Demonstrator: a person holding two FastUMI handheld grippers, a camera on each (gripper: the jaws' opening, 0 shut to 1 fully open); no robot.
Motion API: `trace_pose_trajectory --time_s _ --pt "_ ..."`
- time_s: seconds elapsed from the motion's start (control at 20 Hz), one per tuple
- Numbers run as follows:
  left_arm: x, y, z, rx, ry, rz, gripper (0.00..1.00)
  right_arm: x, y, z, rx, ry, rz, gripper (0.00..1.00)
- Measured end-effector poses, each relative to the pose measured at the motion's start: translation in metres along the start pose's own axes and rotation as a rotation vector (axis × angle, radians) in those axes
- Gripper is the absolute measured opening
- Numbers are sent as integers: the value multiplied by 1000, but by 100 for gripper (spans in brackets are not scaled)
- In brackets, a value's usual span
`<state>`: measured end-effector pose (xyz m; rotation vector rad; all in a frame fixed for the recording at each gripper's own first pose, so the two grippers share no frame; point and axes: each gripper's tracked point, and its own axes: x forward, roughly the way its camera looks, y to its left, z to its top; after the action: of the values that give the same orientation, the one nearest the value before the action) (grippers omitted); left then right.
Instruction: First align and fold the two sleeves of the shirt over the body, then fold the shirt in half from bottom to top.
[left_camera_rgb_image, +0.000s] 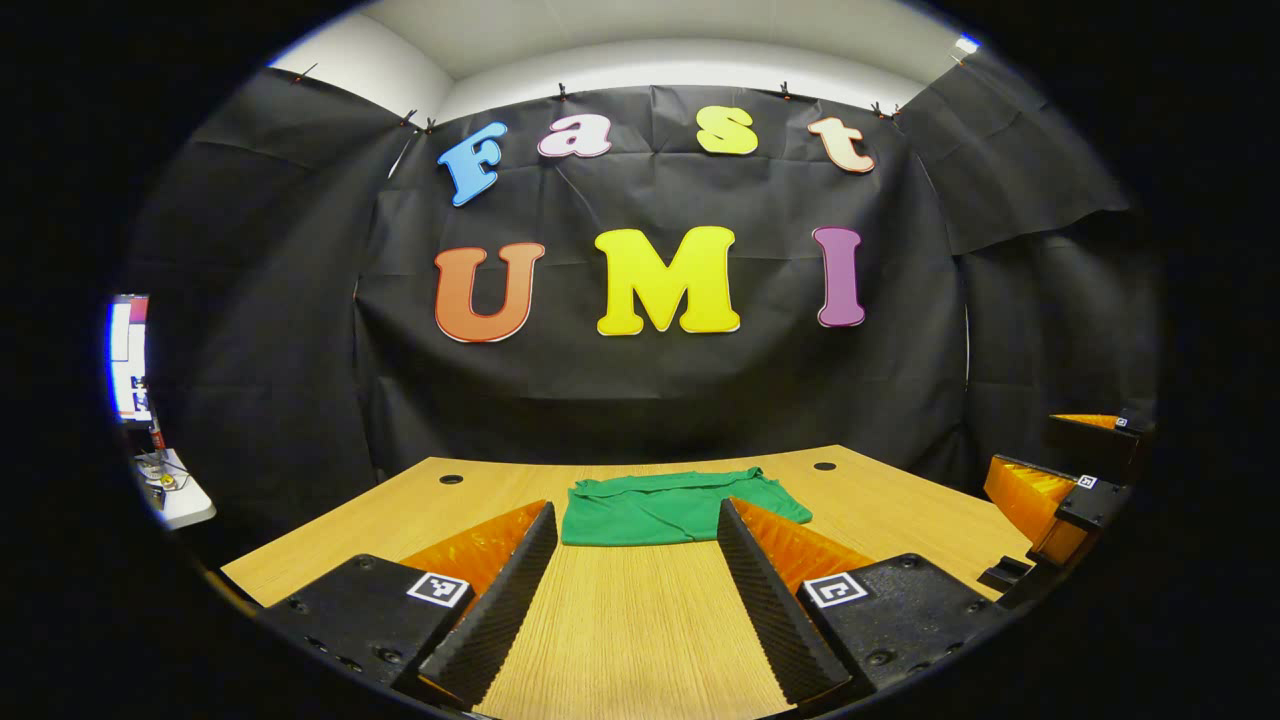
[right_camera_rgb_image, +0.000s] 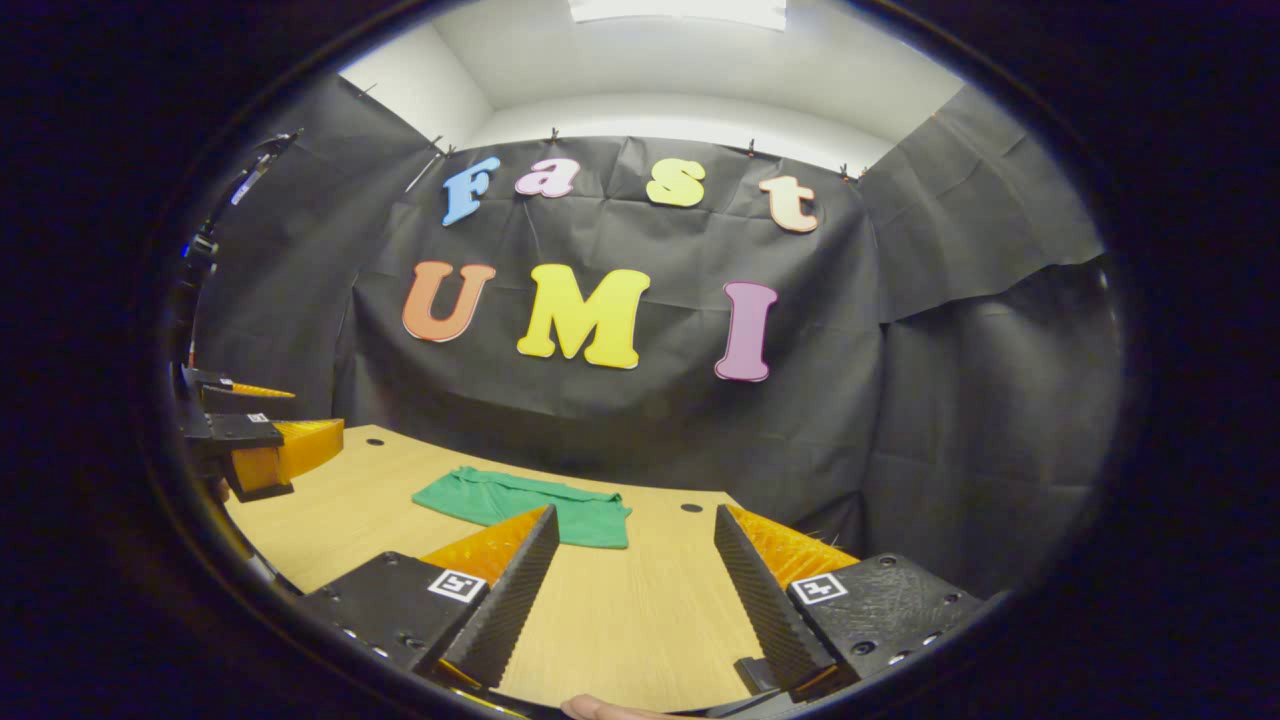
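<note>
Left gripper (left_camera_rgb_image: 635, 560) wide open, empty, right gripper (right_camera_rgb_image: 632, 570) likewise, green shirt (left_camera_rgb_image: 660, 508) folded beyond

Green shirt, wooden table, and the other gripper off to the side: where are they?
green shirt (left_camera_rgb_image: 650, 512): left gripper view, middle of cloth.
wooden table (left_camera_rgb_image: 640, 620): left gripper view, bare top.
right gripper (left_camera_rgb_image: 1050, 500): left gripper view, fingers.
</note>
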<state>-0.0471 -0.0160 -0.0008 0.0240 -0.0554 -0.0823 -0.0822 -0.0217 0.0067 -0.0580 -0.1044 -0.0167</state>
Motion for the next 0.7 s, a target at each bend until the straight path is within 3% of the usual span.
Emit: trace_pose_trajectory --time_s 0.3,0.35,0.4,0.7 --pt "1 17 2 -17 -5 31 100 4 13 -6 3 9 29 95" --pt "1 19 2 -22 -3 34 96 4 15 -9 2 17 34 95" --pt "1 21 2 -26 0 36 100 5 15 -13 3 26 37 95" --pt "3 21 1 -46 1 28 100 12 14 -27 27 66 35 95"
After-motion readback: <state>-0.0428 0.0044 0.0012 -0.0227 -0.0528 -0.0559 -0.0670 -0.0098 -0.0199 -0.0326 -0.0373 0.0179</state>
